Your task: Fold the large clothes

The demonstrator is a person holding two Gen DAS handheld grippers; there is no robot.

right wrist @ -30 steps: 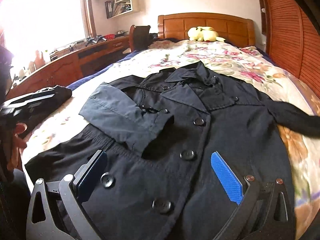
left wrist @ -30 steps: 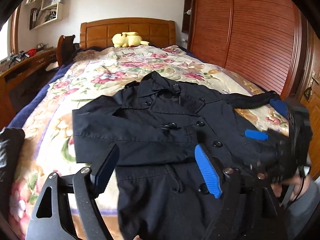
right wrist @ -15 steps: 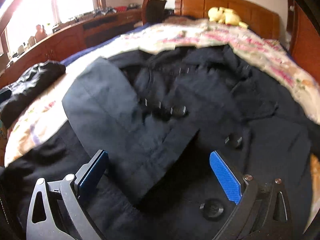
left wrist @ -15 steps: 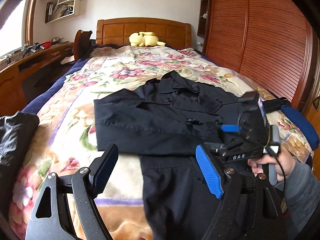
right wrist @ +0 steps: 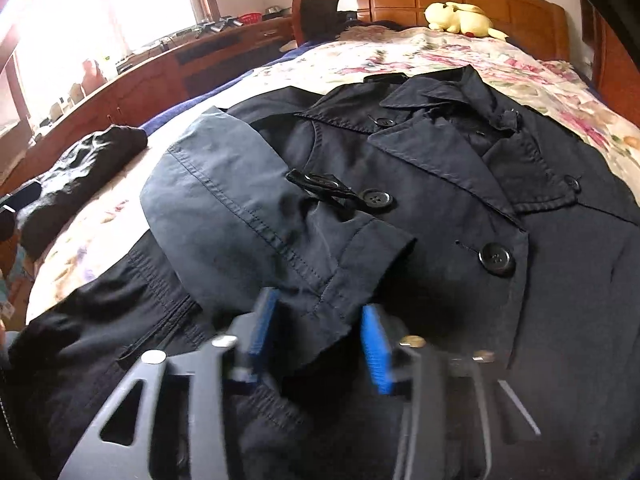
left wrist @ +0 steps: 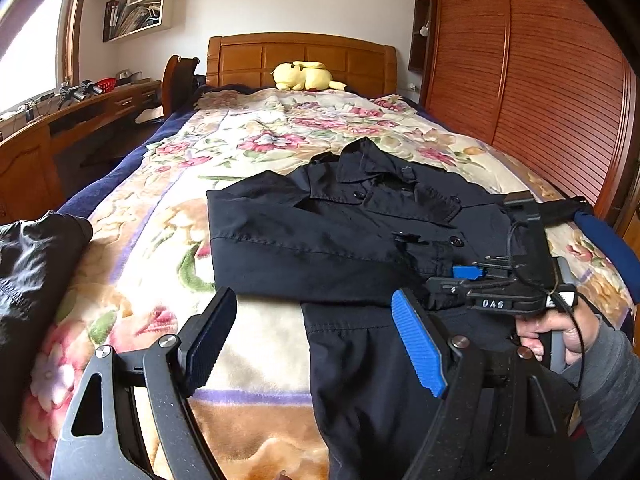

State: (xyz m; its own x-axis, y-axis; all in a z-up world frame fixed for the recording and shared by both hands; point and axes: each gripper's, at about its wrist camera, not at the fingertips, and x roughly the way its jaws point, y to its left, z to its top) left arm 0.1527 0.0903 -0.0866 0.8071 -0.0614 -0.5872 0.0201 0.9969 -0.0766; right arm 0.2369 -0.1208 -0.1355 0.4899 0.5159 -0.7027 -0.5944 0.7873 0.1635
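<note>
**Right jaws closing on the folded sleeve's cuff**

The jaws of the right gripper (right wrist: 316,336) are closing, with the cuff of the folded sleeve (right wrist: 256,232) between the blue pads; the picture is blurred there, and the pads do not look to be pressing the cloth yet. The jaws of the left gripper (left wrist: 316,344) stand wide apart with nothing between them, hovering over the bed near the coat's lower edge.

The dark coat (left wrist: 360,232) lies face up and buttoned on the bed (left wrist: 256,136), collar towards the headboard, one sleeve laid across the chest, its cuff near the middle buttons. The other sleeve runs off towards the bed's far side, where the right hand (left wrist: 560,332) holds its gripper.

To do this step well, I would judge that the pinch should take only the cuff layer, not the coat front beneath it, or the body will lift and wrinkle. A grip at the cuff's hem gives best control; the left jaws could pin the shoulder fold while the sleeve is set straight.

Beyond the coat, a second dark garment (right wrist: 80,176) sits bundled at the bed's edge, and a yellow plush toy (left wrist: 304,76) rests by the headboard. No containers appear on the bed; wall shelves (left wrist: 136,12) hold books and papers.
</note>
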